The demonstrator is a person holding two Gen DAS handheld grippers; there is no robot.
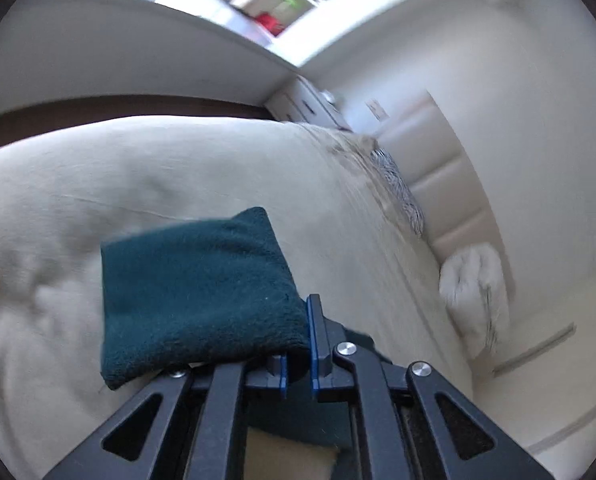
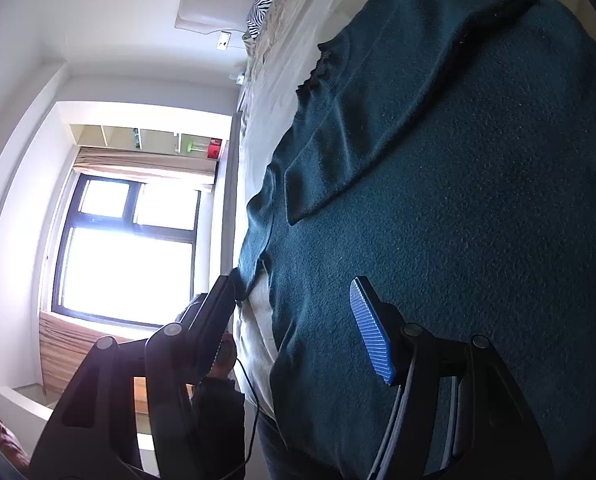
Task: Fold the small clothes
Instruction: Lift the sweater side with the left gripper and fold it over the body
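A dark teal knit sweater (image 2: 437,220) lies spread on a cream bed (image 1: 138,168), with one sleeve (image 2: 377,112) folded across its body. In the left wrist view my left gripper (image 1: 298,344) is shut on a sleeve end of the teal sweater (image 1: 194,296) and holds it lifted above the bedcover. In the right wrist view my right gripper (image 2: 298,312) is open and empty, with its blue-padded finger (image 2: 371,334) over the sweater body and its other finger (image 2: 218,312) past the sweater's edge.
A padded headboard (image 1: 449,184), a zebra-print pillow (image 1: 401,192) and a white furry cushion (image 1: 473,284) stand at the bed's far side. A bright window (image 2: 126,256) and shelves (image 2: 146,140) show in the right wrist view. A person's legs (image 2: 218,412) are by the bed.
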